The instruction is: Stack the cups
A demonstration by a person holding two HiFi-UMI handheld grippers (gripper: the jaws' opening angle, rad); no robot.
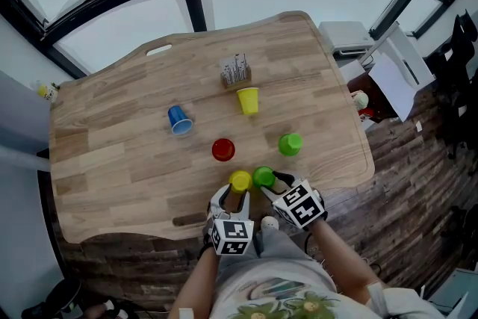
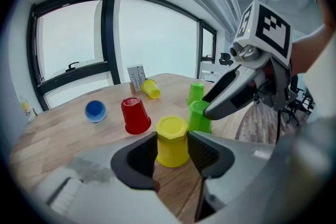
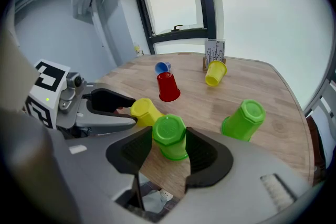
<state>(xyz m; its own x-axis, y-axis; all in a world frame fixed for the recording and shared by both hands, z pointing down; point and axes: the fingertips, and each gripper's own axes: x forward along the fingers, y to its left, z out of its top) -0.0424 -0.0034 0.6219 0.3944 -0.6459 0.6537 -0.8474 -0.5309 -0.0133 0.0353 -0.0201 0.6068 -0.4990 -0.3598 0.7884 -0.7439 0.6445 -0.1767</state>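
At the table's front edge my left gripper (image 1: pixel 237 194) is shut on an upside-down yellow cup (image 2: pixel 172 140), its pads on the cup's two sides. Right beside it my right gripper (image 1: pixel 270 184) is shut on an upside-down green cup (image 3: pixel 170 136), which leans a little. The two held cups, yellow cup (image 1: pixel 240 181) and green cup (image 1: pixel 263 176), stand close side by side. Farther out are a red cup (image 1: pixel 223 150) upside down, a second green cup (image 1: pixel 290 144), a blue cup (image 1: pixel 179 120) on its side and a second yellow cup (image 1: pixel 248 100) on its side.
A small wooden holder (image 1: pixel 236 73) with thin dark sticks stands behind the lying yellow cup. The wooden table (image 1: pixel 112 160) ends just under the grippers; beyond its right edge are white boxes (image 1: pixel 403 63) and a dark floor. Windows run along the far side.
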